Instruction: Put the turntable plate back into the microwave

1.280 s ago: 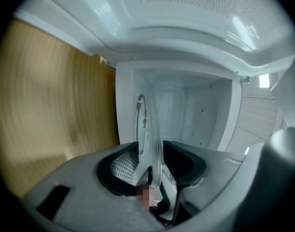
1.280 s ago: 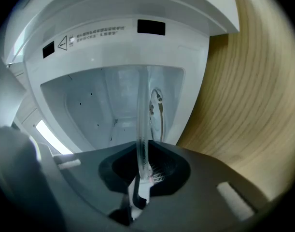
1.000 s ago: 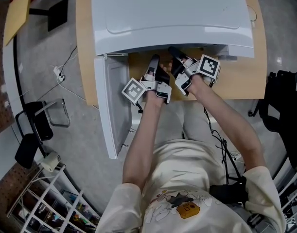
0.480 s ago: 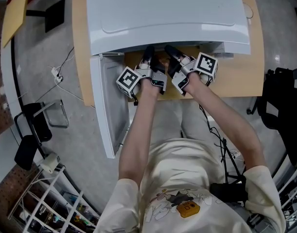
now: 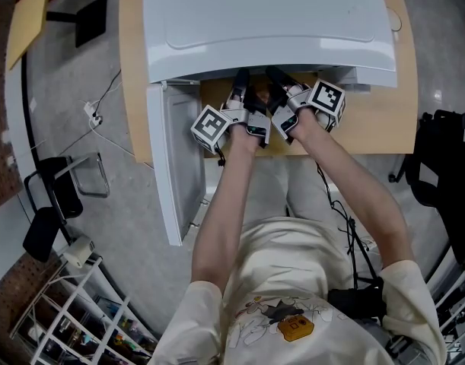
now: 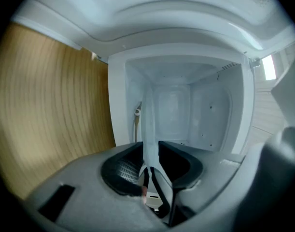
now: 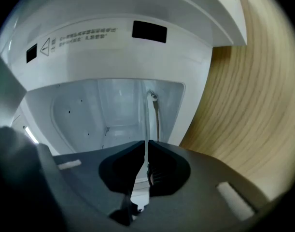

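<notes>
Currently the microwave (image 5: 262, 21) stands on the worktop (image 5: 377, 124) with its door (image 5: 171, 166) swung open at the left, and both tongs are held at its mouth. The left tongs (image 6: 150, 149) have just been opening: their jaws stand apart, with the turntable plate (image 6: 149, 122) seen edge-on between them but apparently no longer pinched. The plate reaches forward into the cavity (image 6: 205, 115) and is judged not yet seated. The right tongs (image 7: 146, 151) have just been closing and are clenched on the plate's thin rim. The glass is therefore probably carried from one side only. If so, it could be levered downward on the released left side, slide out of the smooth rim grip, or be knocked against the cavity frame. If it is let down tilted, it may be left off its centre support.
</notes>
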`<move>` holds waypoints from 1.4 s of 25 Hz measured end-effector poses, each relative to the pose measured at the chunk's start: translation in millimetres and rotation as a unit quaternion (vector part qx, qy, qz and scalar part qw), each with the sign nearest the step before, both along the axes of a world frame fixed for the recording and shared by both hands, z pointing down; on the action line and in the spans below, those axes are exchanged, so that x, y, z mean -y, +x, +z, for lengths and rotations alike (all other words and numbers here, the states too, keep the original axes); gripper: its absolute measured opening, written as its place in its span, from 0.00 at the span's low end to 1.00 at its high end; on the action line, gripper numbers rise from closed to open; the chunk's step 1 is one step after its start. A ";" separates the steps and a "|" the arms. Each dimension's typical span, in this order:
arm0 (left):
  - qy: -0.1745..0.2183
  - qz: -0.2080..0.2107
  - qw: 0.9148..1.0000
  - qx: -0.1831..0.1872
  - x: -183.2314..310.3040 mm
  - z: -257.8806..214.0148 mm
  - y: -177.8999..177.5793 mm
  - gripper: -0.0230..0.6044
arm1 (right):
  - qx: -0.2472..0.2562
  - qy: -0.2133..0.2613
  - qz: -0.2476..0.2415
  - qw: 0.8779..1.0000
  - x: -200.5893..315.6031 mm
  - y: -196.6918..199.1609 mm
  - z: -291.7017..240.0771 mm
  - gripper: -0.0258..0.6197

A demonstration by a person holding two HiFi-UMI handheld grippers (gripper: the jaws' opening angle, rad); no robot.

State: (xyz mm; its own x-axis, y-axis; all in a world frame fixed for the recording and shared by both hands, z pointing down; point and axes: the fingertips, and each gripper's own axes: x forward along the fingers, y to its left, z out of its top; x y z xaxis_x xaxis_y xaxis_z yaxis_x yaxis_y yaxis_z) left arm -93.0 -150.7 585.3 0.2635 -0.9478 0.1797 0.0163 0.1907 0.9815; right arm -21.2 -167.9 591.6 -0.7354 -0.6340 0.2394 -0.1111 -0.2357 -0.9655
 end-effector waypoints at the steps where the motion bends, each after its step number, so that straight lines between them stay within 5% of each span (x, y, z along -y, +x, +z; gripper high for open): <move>1: 0.005 -0.005 1.000 -0.003 -1.5 -0.7 1.7 0.17 | -0.004 0.001 0.003 1.000 3.9 1.6 0.1 0.08; 2: 0.013 -0.004 1.000 -0.005 -2.2 -2.7 5.2 0.16 | -0.010 0.004 0.005 1.000 7.5 3.4 0.4 0.08; 3: 0.022 0.000 1.000 -0.008 -1.6 -6.2 10.2 0.02 | -0.016 0.007 0.005 1.000 10.2 5.2 0.9 0.08; 13: 0.003 0.006 1.000 0.005 -0.1 2.6 10.9 0.03 | 0.005 0.021 0.002 1.000 8.1 7.6 -7.9 0.13; 22: 0.038 0.028 0.999 0.020 -16.3 -10.4 7.5 0.07 | -0.030 0.005 -0.062 0.998 -8.3 -17.0 -1.5 0.10; 35: 0.063 0.067 0.995 0.046 -63.0 -16.8 29.1 0.08 | -0.044 -0.030 -0.015 0.998 -7.0 -10.7 9.2 0.09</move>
